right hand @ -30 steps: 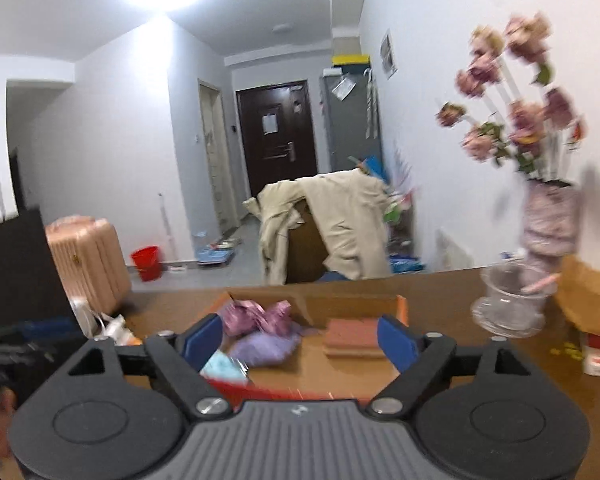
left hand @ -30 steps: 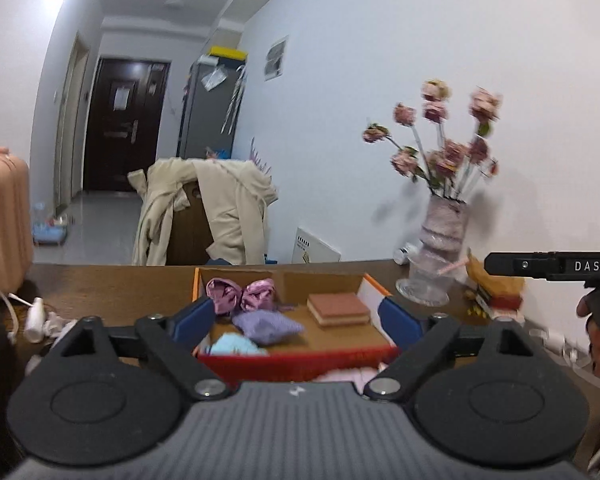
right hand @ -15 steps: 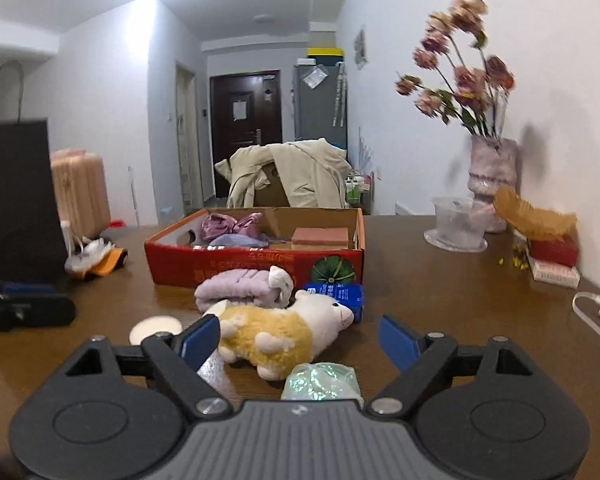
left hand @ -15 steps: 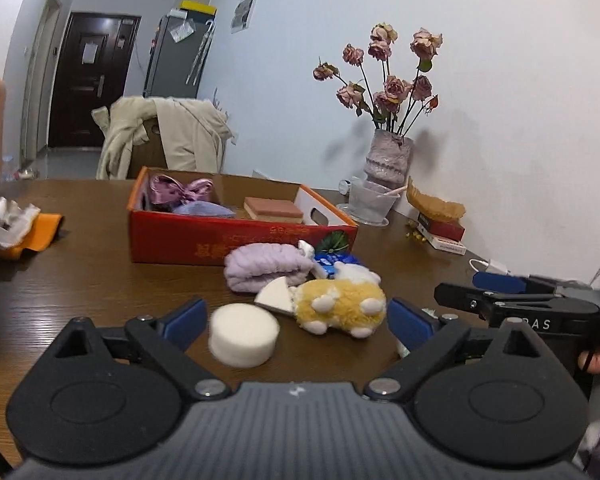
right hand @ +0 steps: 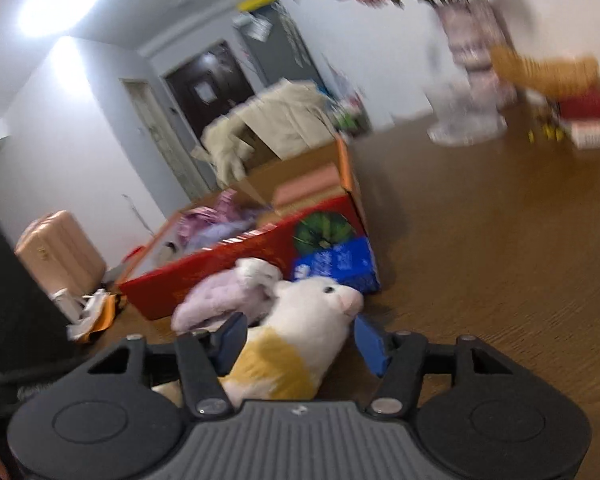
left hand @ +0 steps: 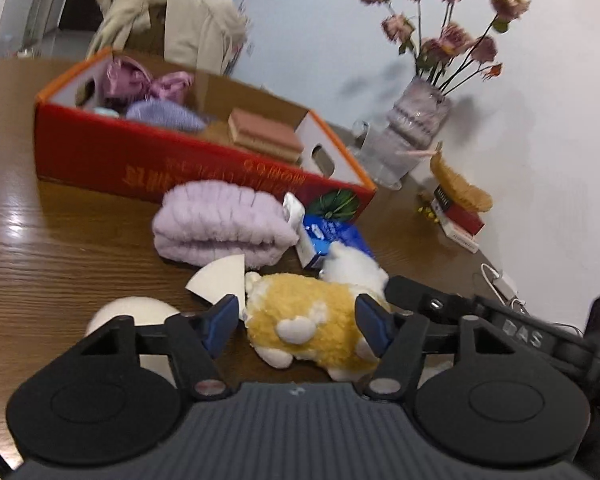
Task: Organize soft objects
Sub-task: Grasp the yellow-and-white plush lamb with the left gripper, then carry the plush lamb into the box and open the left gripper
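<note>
Already the red cardboard box (left hand: 204,168) holds several soft items; left on the wooden desk (left hand: 60,256) are the yellow-and-white plush toy (left hand: 312,320), lilac fluffy cloth (left hand: 220,228) and white round sponge (left hand: 128,316). Both the left gripper (left hand: 296,324) and right gripper (right hand: 300,340) gape wide around the plush, gripping nothing.

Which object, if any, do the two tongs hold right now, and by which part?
Nothing is held yet. Both tongs stand open around the yellow-and-white plush toy animal: the left tongs straddle its yellow body, the right tongs its white front half.
</note>
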### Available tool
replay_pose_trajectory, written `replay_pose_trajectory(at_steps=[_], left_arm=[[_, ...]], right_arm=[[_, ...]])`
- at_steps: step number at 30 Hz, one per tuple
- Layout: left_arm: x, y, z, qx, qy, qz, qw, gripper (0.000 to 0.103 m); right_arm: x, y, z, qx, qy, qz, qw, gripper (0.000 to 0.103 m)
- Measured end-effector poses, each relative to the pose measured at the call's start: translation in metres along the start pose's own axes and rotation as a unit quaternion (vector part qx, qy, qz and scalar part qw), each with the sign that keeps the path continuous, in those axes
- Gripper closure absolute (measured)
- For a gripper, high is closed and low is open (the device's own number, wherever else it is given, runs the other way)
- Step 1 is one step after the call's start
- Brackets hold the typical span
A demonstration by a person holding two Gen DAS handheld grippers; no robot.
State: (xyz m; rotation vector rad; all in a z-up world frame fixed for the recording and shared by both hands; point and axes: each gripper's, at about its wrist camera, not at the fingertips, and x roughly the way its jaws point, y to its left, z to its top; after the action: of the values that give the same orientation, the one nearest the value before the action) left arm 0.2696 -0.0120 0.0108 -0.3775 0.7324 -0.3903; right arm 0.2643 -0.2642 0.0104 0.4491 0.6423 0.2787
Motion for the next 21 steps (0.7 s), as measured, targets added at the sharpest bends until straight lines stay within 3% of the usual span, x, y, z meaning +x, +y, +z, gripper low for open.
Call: replay_pose_trajectory(at_steps=[5,7,10,13,17,21], left_arm=[[0.011,0.007,0.001,-0.022,0.016,-0.022,0.9994,0.043],[0.010,0.006,0.002,-0.031,0.022,-0.032,0.9988,0.044],[0.007,0.000,0.001,-0.042,0.019,-0.044,0.9980,0.044],[-0.007,-0.014,0.006,-0.032,-0.007,-0.059,0.9977,0.044],[-0.020,-0.024,0.037,-0.023,-0.052,-0.086,0.9947,0.038],[-0.001,-0.025,0.089,-0.013,-0.082,-0.086,0.9929,0.039]], right_arm=[[0.031,-0.017,0.001,0.071,0.042,0.042,0.996,0.045],[0.034,-0.023,-0.001,0.093,0.045,0.045,0.994,0.045],[0.029,-0.026,-0.001,0.104,0.041,0.046,0.993,0.054],[0.014,-0.022,0.006,0.091,0.019,0.051,0.994,0.057],[0.003,-0.005,0.043,0.049,-0.016,0.079,0.996,0.058],[0.034,0.008,0.109,0.004,-0.034,0.098,0.995,0.059]])
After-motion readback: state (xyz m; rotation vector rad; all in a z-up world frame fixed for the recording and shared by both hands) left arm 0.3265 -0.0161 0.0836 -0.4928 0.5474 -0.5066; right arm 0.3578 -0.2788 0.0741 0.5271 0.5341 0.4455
